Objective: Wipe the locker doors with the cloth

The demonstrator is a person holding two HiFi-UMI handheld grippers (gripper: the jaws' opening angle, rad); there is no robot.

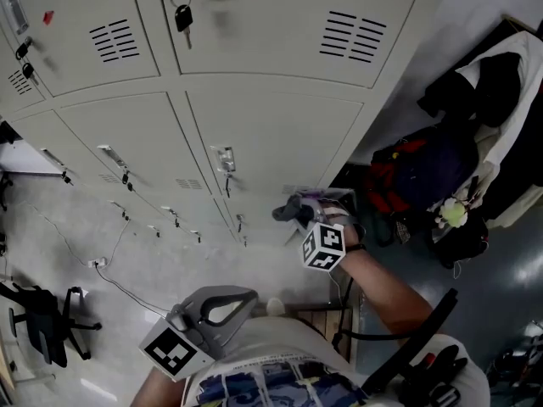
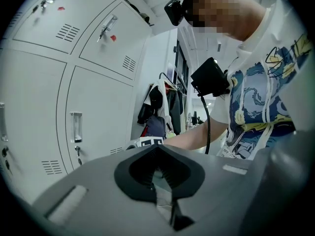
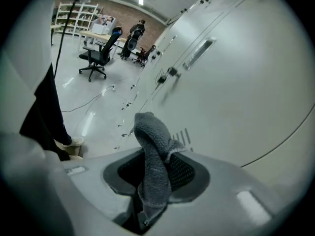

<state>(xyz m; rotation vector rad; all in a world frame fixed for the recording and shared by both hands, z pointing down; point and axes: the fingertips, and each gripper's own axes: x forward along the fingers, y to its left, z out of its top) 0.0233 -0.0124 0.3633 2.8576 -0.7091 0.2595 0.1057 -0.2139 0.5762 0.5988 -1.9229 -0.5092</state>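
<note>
Wiping these locker doors (image 1: 280, 134) well comes down to getting more cloth (image 3: 150, 146) onto the metal, imo. It's a bunched-up grey wad poking out of the jaws, so I'd press it flat against the panel and run long overlapping passes. I'd also ease around the handle (image 3: 199, 53) and the vent slots (image 3: 185, 134) so the fabric doesn't snag. Going left to right on the tools: the left hand-held gripper (image 2: 158, 173) sits low by the person's shirt, jaws pressed together with nothing between them. It's well apart from the doors and basically idling. The right hand-held gripper (image 3: 156, 181) is out at a lower door near the right end of the bank, pinching the cloth around its middle. The loose end sticks up just beside the panel, and I can't tell if it's actually touching.
</note>
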